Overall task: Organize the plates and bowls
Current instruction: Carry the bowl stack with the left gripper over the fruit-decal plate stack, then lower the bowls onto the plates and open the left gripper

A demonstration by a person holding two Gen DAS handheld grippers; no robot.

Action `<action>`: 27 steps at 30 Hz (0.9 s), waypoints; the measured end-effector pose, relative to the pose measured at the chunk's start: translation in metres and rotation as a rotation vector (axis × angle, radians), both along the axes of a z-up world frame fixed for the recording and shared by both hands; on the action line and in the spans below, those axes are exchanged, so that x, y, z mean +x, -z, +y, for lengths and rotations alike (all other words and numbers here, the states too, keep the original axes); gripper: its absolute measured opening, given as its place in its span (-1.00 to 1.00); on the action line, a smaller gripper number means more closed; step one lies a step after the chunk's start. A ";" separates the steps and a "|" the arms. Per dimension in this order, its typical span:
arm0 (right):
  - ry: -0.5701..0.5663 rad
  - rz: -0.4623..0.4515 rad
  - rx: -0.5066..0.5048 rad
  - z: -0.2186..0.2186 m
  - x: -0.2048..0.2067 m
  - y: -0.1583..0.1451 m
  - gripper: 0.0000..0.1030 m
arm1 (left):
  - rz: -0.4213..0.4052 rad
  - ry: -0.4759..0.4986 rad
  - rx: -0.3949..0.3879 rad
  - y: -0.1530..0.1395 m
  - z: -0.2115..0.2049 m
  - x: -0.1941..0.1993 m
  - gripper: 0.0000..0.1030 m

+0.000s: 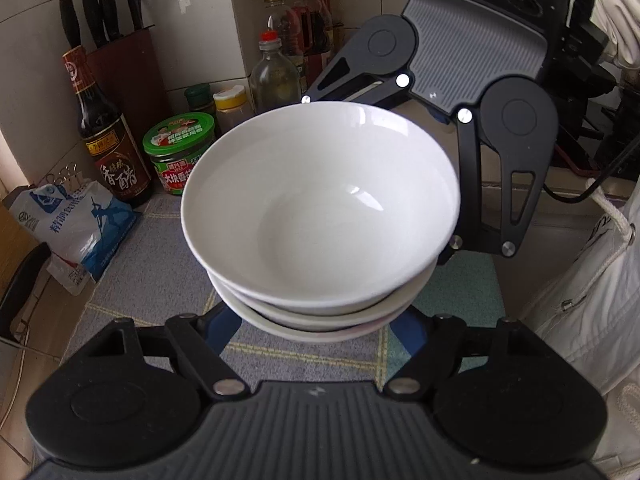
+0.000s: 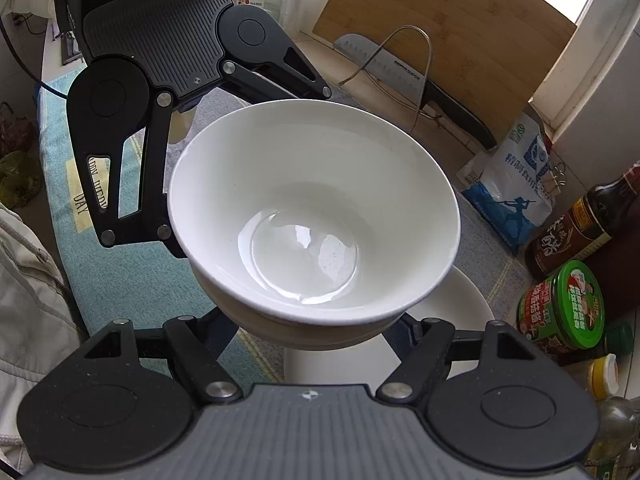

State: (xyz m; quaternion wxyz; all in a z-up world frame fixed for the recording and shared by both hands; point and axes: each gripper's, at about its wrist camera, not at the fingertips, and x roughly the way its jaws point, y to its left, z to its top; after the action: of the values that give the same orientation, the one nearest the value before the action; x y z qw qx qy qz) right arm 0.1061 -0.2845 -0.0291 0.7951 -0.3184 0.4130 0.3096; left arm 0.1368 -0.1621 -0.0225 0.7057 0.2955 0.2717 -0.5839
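Note:
A stack of white bowls [image 1: 320, 216] fills the middle of both wrist views [image 2: 312, 216], with the top bowl empty. A white plate [image 2: 456, 320] lies under the stack. My left gripper [image 1: 316, 320] reaches under one side of the stack, its fingertips hidden by the bowls. My right gripper [image 2: 312, 332] reaches in from the opposite side, its fingertips hidden too. Each gripper shows in the other's view, facing across the bowls. The jaws look spread wide around the stack; I cannot tell if they press on it.
A patterned mat [image 1: 160, 280] covers the counter. A vinegar bottle [image 1: 108, 140], green-lidded jar [image 1: 180, 152], salt bag [image 1: 76, 228], knife block [image 1: 120, 52] and oil bottles [image 1: 280, 68] stand along the wall. A cutting board [image 2: 448, 40] and cleaver [image 2: 404, 72] lean nearby.

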 end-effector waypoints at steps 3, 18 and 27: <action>0.033 0.002 0.013 -0.022 0.009 0.001 0.56 | 0.001 0.009 0.004 0.004 -0.021 0.007 0.55; 0.092 0.044 0.035 -0.078 0.030 0.023 0.56 | 0.036 0.033 0.050 0.033 -0.069 0.039 0.55; 0.099 0.060 0.043 -0.084 0.035 0.028 0.56 | 0.074 0.022 0.054 0.040 -0.076 0.047 0.55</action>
State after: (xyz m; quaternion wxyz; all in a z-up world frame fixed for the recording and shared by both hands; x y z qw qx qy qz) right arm 0.1410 -0.3686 -0.0570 0.8034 -0.2711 0.4450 0.2880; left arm 0.1835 -0.2384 -0.0624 0.6804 0.2957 0.3100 -0.5945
